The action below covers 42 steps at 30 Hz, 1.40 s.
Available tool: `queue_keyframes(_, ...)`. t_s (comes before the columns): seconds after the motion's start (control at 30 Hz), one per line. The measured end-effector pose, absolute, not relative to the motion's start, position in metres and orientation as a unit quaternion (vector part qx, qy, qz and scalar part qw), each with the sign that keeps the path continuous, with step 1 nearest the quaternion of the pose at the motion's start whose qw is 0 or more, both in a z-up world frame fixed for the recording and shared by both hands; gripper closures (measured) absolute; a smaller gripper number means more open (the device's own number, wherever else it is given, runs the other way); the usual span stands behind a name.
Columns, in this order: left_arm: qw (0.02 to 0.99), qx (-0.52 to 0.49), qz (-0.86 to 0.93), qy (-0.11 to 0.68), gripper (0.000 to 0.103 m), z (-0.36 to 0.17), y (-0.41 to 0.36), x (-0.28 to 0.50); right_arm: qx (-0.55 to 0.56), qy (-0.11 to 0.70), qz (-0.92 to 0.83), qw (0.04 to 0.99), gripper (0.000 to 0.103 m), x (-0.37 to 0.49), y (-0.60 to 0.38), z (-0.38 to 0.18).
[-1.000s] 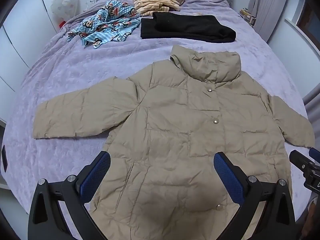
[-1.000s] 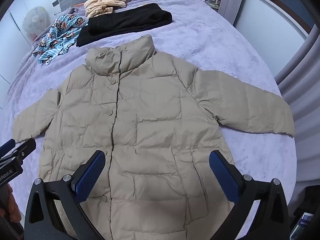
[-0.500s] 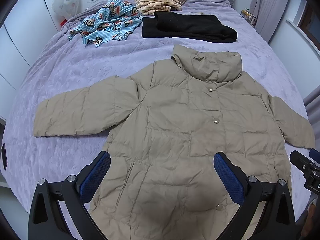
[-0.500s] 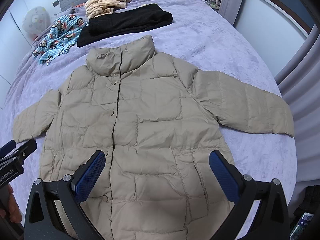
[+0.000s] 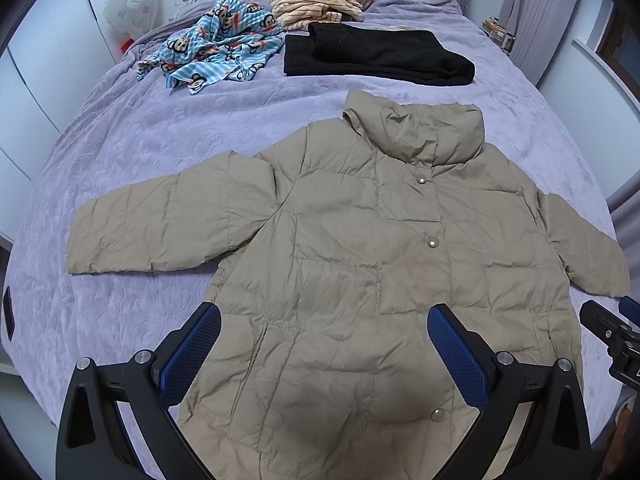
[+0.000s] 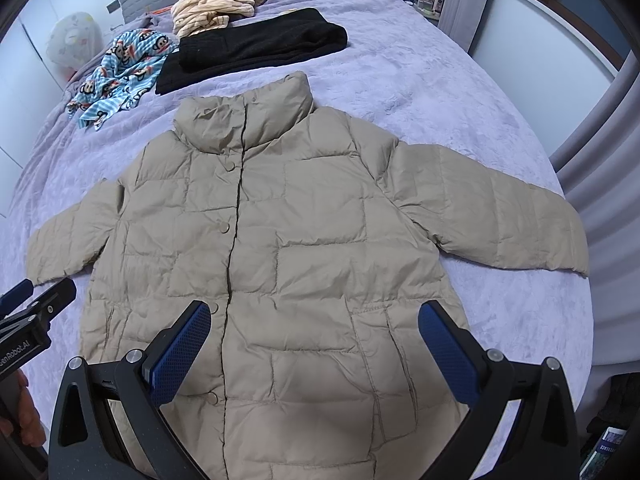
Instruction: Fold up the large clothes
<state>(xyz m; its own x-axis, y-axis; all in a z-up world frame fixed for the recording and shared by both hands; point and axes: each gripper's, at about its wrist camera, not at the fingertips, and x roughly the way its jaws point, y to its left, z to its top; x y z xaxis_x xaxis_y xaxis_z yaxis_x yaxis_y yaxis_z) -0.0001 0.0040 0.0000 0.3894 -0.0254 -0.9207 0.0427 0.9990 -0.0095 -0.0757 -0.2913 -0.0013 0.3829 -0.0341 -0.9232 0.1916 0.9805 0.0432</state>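
puffer jacket (image 5: 360, 264), beige — spread flat, front up, snaps done up, both sleeves out to the sides on the lilac bedspread (image 5: 132, 152). left gripper (image 5: 324, 352) and right gripper (image 6: 314, 348) — fingers wide apart above the hem, gripping nothing. black folded garment (image 5: 376, 56) beyond the collar.

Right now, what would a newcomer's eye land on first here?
A beige puffer jacket spread flat, front up, sleeves out, across the purple bedspread. Both open tongs, left and right, hover over its hem. Behind lie folded black clothes and a monkey-print garment.
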Motion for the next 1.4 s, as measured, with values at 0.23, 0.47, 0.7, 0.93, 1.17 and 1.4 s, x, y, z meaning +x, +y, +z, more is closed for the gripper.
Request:
queue_keyframes(0.23,0.833,0.009,-0.021,0.553,0.0,-0.0004,0.0028,0.001,0.071,0.551,-0.068,0.829,0.0,-0.0764,-0.2906,-0.0017)
queue_keyframes(0.47,0.833,0.01,-0.02,0.553,0.0,-0.0012,0.0012,0.002,0.071,0.551,-0.068,0.829,0.0,-0.0775,-0.2905,-0.003)
queue_keyframes(0.7,0.832,0.009,-0.021,0.554,0.0,-0.0017,0.0009,0.0023,0.071,0.551,-0.068,0.829,0.0,-0.0771,-0.2907,-0.0026)
queue_keyframes(0.93,0.833,0.01,-0.02,0.553,0.0,-0.0019,0.0007,0.0026,0.071,0.551,-0.068,0.829,0.0,-0.0766,-0.2906,-0.002)
queue_keyframes(1.17,0.832,0.009,-0.021,0.554,0.0,-0.0018,0.001,0.0021,0.071,0.551,-0.068,0.829,0.0,-0.0764,-0.2904,-0.0022)
queue_keyframes(1.4,0.833,0.009,-0.021,0.553,0.0,-0.0019,0.0009,0.002,0.071,0.551,-0.068,0.829,0.0,-0.0773,-0.2901,-0.003)
